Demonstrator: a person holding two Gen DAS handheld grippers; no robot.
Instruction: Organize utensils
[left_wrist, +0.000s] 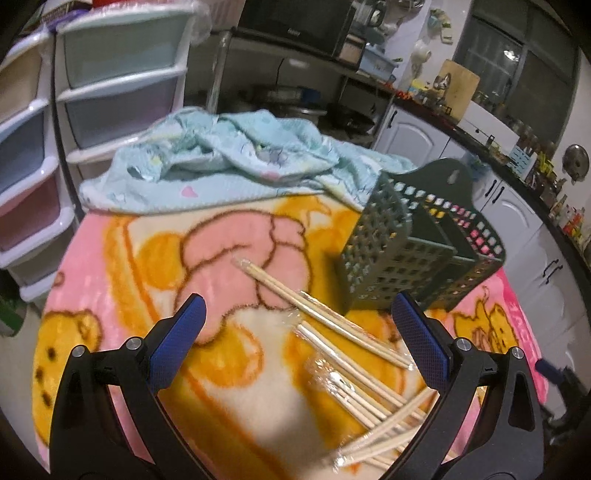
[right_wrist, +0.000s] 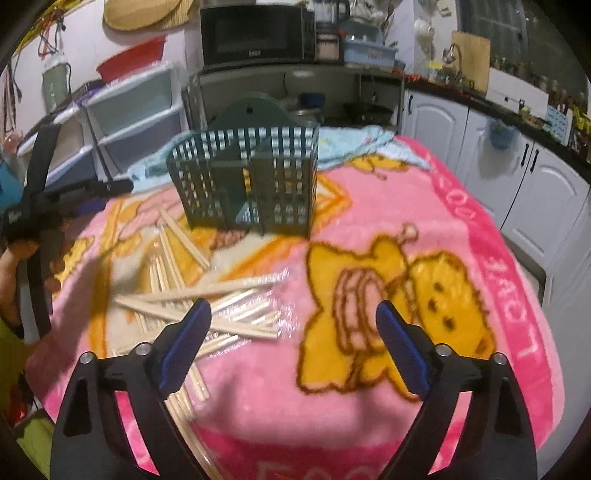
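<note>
Several pairs of wooden chopsticks (left_wrist: 351, 350) in clear plastic wrap lie scattered on a pink cartoon blanket (left_wrist: 122, 266). A dark green perforated utensil basket (left_wrist: 417, 251) with inner dividers stands upright behind them. My left gripper (left_wrist: 299, 310) hovers over the chopsticks, open, nothing between its blue pads. In the right wrist view the chopsticks (right_wrist: 207, 299) lie left of centre and the basket (right_wrist: 251, 181) stands beyond. My right gripper (right_wrist: 293, 314) is open over the blanket (right_wrist: 480, 236), just right of the chopstick pile, holding nothing. The left gripper (right_wrist: 110, 188) shows at the left edge, held by a hand.
A crumpled light blue cloth (left_wrist: 229, 162) lies at the blanket's far side. Plastic drawer units (left_wrist: 118, 74) stand to the left. A microwave (right_wrist: 255, 35) sits on a shelf behind, white kitchen cabinets (right_wrist: 495, 158) to the right.
</note>
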